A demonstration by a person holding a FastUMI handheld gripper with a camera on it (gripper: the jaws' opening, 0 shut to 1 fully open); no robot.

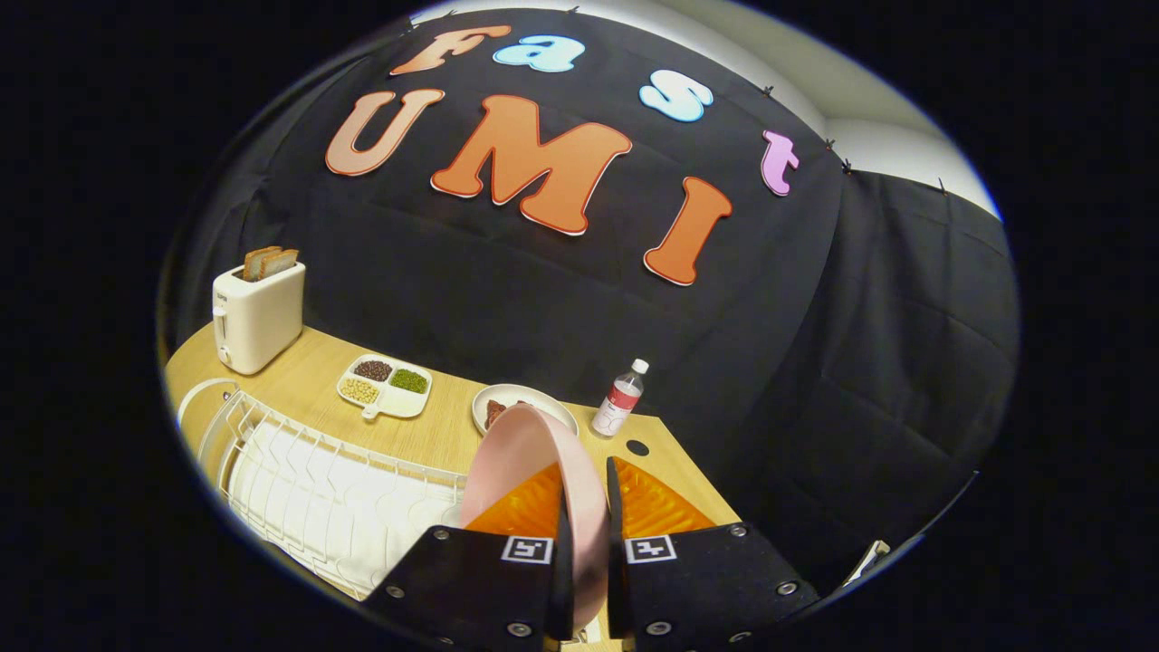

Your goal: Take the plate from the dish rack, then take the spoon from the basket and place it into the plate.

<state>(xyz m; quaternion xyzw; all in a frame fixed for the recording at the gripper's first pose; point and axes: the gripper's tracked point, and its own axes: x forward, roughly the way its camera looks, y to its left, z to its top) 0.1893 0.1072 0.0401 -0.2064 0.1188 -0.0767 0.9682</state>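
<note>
- Gripper [587, 493]: jaws nearly closed, with only a narrow gap left, and that gap is taken up by the plate. Both fingers [563, 543] press on the plate's rim, one from each side.
- Plate [534, 462]: pink, held on edge, upright and tilted slightly. It stands up between the fingers and is lifted clear of the worktop. Its round face hides part of what lies beyond it.
- Dish rack [317, 471]: white wire, on a white tray, near the front left part of the worktop, just beside the held plate. Its slots look bare. I cannot tell from here whether a basket hangs on it.
- Spoon: could not make one out.
- Worktop [308, 362]: pale wood with a curved edge, and a small dark round hole [637, 447] near its right edge.
- Toaster [258, 312]: white, at the far left corner of the worktop, against the black cloth wall. Two slices of bread [270, 262] stand up out of its slots.
- Divided dish [385, 385]: white, three compartments, at the back of the worktop between the toaster and the held plate. One compartment holds dark grains, one green, one pale yellow.
- Small white plate [523, 403]: sits directly beyond the pink plate and is partly hidden by it. Something brown lies on it.
- Bottle [619, 398]: clear, white cap, red label, upright near the back right edge of the worktop, just beside the small white plate.
</note>
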